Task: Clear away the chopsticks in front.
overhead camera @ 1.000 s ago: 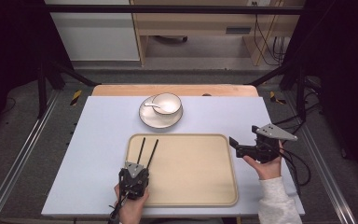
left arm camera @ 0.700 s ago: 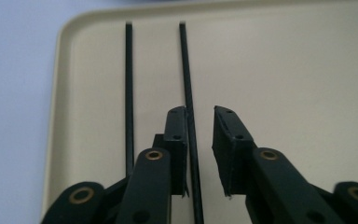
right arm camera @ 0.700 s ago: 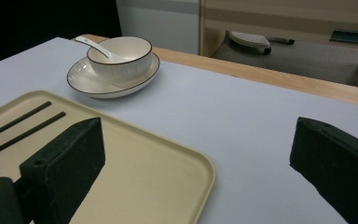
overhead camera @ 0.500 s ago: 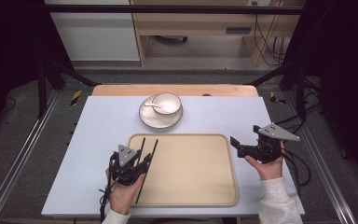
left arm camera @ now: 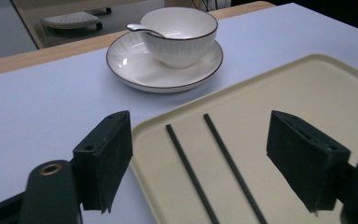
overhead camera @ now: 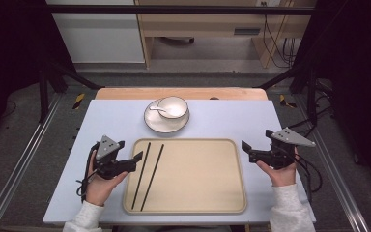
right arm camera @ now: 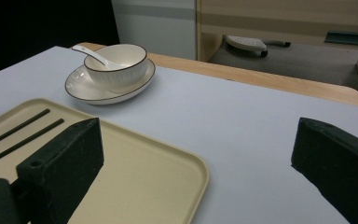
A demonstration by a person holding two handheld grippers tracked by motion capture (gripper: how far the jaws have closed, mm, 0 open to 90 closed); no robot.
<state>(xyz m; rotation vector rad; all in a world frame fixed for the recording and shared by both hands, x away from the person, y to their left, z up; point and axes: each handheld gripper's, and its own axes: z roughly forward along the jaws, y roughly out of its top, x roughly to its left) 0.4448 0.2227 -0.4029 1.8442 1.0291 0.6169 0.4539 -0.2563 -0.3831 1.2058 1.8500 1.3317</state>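
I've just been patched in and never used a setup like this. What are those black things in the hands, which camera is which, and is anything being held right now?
No robot arm here: a person holds a hand-worked two-jaw clamp in each hand. The left gripper and right gripper show from above in the high view, which looks down on the table.

The other two pictures come from cameras riding on each clamp, looking out between its own black jaws.

On the table lies a beige tray with two black chopsticks in its left part. Behind it a white bowl with a spoon sits on a plate.

Nothing is held. The left jaws have just been opening, nothing between them; the right jaws stand open too.
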